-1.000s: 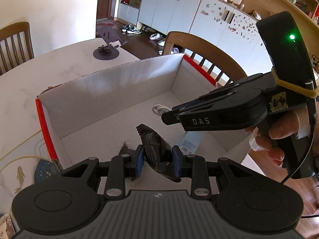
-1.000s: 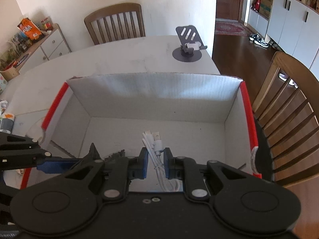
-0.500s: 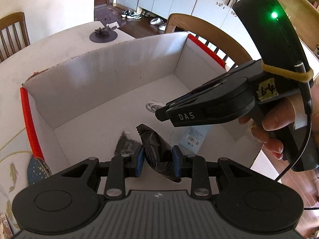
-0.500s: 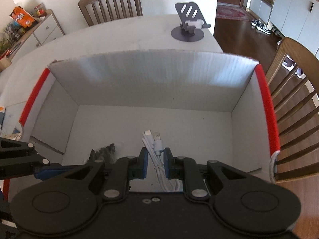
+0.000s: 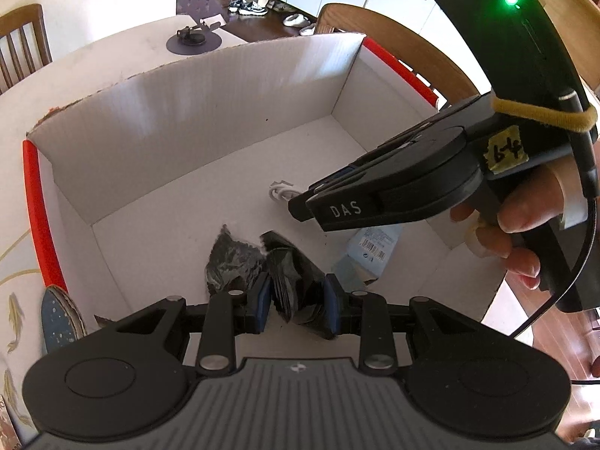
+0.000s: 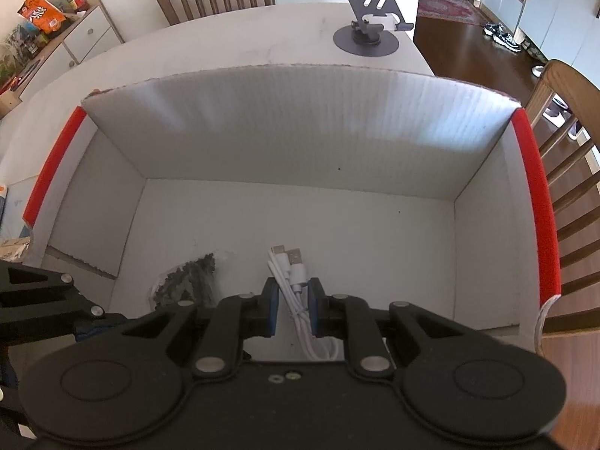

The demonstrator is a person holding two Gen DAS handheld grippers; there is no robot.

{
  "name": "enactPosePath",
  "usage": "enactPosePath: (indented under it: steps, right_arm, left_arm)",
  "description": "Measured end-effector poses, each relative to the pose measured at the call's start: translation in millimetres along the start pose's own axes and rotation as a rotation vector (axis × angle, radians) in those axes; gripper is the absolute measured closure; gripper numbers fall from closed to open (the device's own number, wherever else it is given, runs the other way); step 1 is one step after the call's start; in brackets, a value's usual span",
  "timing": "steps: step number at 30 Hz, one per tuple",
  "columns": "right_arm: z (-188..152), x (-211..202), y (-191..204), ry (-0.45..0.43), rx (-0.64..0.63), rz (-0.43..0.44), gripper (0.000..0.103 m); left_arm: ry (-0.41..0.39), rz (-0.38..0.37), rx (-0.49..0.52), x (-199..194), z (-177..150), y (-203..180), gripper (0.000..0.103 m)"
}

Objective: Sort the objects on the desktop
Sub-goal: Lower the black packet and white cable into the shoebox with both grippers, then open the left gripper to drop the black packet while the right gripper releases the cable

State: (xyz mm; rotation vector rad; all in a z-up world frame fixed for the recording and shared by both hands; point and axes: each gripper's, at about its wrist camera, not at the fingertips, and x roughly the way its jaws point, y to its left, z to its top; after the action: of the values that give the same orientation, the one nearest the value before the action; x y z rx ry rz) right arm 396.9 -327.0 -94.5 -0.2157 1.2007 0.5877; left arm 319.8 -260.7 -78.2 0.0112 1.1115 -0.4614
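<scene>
Mid-sort: left hand-held gripper [image 5: 296,305] clamps a black folded item [image 5: 296,285], right hand-held gripper [image 6: 293,307] clamps a white USB cable [image 6: 290,277], both over the white box [image 6: 300,142] w/ a dark bag [image 5: 230,258] & pale packet [image 5: 369,249] already inside; neither released yet.

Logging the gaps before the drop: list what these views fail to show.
- Left wrist view: white cable mostly hidden behind right gripper.
- Pale blue packet: print too small, partly covered.
- Right wrist view: left gripper cut off by the edge; its black bundle unseen.
</scene>
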Motion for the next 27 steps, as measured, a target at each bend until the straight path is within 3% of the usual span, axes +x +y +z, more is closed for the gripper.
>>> enactPosePath:
  steps: [20, 25, 27]
  right_arm:
    - [-3, -10, -10, -0.012, 0.053, 0.029, 0.068]
    - [-4, -18, -10, -0.035, 0.068, 0.038, 0.054]
    - [-4, -21, -10, -0.041, 0.071, 0.045, 0.054]
  left_arm:
    - [-0.032, 0.032, -0.003, -11, 5, -1, 0.074]
    - [-0.051, 0.041, 0.004, -19, 3, -3, 0.074]
    - [-0.054, 0.043, 0.005, -21, 2, -4, 0.068]
